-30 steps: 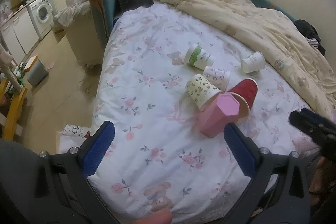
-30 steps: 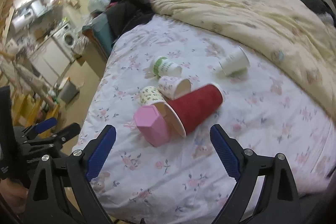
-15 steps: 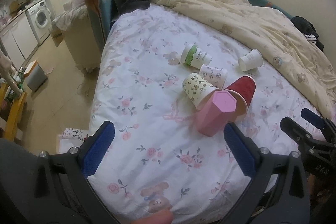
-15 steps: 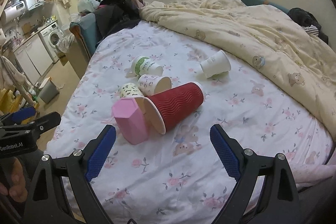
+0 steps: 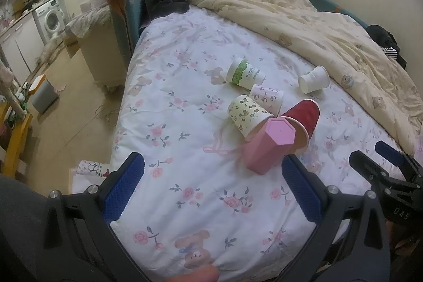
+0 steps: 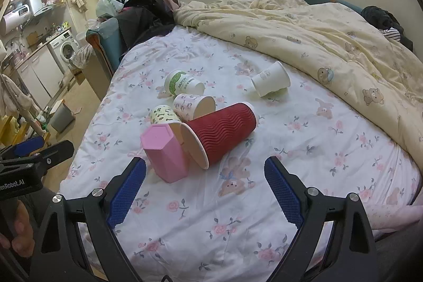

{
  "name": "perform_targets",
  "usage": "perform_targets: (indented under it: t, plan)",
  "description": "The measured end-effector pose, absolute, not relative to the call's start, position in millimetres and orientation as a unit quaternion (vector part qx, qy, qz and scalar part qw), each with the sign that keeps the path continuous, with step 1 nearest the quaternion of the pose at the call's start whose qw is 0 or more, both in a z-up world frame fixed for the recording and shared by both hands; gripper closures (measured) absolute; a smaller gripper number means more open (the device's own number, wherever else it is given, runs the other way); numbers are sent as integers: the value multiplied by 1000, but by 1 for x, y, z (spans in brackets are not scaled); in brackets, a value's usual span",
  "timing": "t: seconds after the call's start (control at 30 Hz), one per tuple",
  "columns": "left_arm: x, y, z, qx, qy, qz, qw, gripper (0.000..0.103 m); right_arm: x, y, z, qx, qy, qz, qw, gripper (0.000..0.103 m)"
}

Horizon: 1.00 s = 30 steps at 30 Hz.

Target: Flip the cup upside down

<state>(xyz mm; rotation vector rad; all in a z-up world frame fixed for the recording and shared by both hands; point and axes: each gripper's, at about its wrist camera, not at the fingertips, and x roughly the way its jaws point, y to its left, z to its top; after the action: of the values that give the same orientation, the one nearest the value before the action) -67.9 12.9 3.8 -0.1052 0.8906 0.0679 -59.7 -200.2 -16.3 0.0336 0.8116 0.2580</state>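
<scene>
Six cups are seen on the bed (image 6: 264, 202) near its foot edge: the pink cup (image 6: 165, 153) stands inverted, touching the toppled red cup (image 6: 222, 135). The left tool (image 5: 211, 184) and right tool (image 6: 205, 185) are held wide open, empty, touching nothing.

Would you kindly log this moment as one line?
left gripper open, empty | right gripper open, empty | pink cup base up | red cup on side | bed
</scene>
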Motion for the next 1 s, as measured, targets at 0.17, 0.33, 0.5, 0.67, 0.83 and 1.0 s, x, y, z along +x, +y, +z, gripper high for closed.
perform_targets:
  t: [0.17, 0.33, 0.5, 0.67, 0.83, 1.0]
  plan:
    - [-68, 13, 4, -50, 430, 33, 901, 0, -60, -200, -17, 16, 394, 126, 910, 10]
    - [-69, 13, 4, -50, 430, 33, 901, 0, -61, -199, -17, 17, 394, 126, 910, 10]
    - [-68, 13, 4, -51, 431, 33, 900, 0, -61, -198, -17, 17, 394, 127, 910, 10]
    - [-68, 13, 3, -51, 430, 32, 901, 0, -62, -197, -16, 15, 397, 127, 909, 10]
    - [-68, 14, 3, -51, 431, 31, 901, 0, -61, -196, -17, 16, 398, 128, 908, 10]
    - [-68, 13, 3, -52, 430, 30, 901, 0, -60, -195, -18, 16, 400, 129, 907, 10]
